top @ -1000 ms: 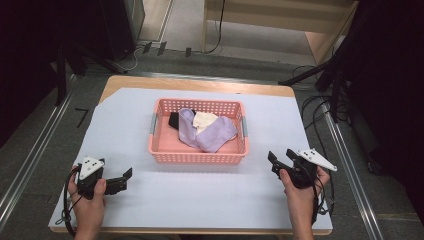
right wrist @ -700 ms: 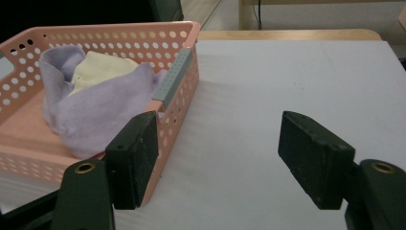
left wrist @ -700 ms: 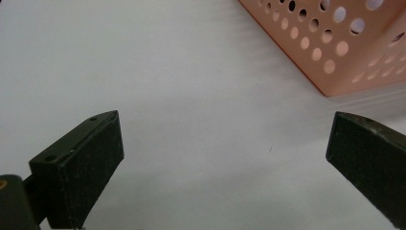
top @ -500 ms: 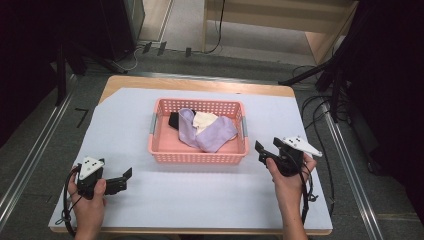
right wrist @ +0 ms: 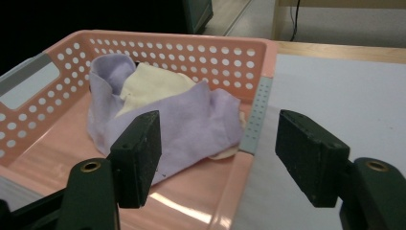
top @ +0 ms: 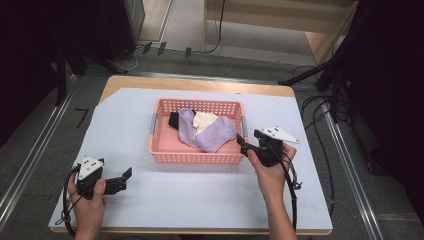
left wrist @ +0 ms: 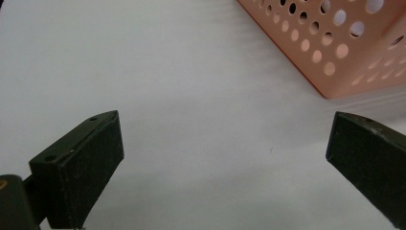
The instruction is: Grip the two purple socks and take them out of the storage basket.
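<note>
At the pink basket's right end my right gripper hangs, jaws wide, just narrowed a little, nothing between them. The purple cloth lies inside, straight ahead and below, long axis crosswise. My left gripper sits well apart, open, empty.

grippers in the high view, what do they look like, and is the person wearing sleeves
The left gripper and the right gripper are black, with two flat, blocky jaws. Each carries a pale grey three-cornered plate on top with small dark dots, and trails a black cable. The forearms are bare, with no sleeves in view.
</note>
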Tool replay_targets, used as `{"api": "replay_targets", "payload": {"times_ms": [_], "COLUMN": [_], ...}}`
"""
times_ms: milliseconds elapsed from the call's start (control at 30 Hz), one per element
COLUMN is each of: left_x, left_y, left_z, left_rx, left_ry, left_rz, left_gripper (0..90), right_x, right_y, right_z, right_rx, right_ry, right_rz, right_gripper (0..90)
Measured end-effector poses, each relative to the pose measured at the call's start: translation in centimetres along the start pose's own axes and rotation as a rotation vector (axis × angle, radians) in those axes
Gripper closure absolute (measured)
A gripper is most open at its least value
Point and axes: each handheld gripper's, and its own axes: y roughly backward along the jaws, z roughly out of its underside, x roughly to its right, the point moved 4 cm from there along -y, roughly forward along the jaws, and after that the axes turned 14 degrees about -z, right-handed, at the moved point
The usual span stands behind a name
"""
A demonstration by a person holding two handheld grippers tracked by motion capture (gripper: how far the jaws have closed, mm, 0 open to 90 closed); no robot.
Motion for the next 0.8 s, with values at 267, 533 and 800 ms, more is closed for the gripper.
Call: {"api": "replay_targets", "payload": {"times_ms": [267, 533, 800], "left_x": [0.0, 0.0, 0.0], "left_y": [0.0, -0.1, 0.0], "left_z": [0.0, 0.0, 0.0], "left_rx": [-0.002, 0.000, 0.001], "left_ry": [-0.003, 0.000, -0.002], "left_rz": [0.000, 0.002, 0.001], "left_gripper": [0.1, 0.1, 0.1], "right_x": [-1.0, -2.5, -2.9], "right_y": [-1.7, -3.9, -5.8], "right_z": [-0.5, -1.3, -1.8], "right_rx": [-0.001, -0.018, -0.006], "right_ry": [0.038, 0.076, 0.111], "right_rz": [-0.003, -0.030, 0.003], "right_gripper": [40.0, 42.7, 38.8]}}
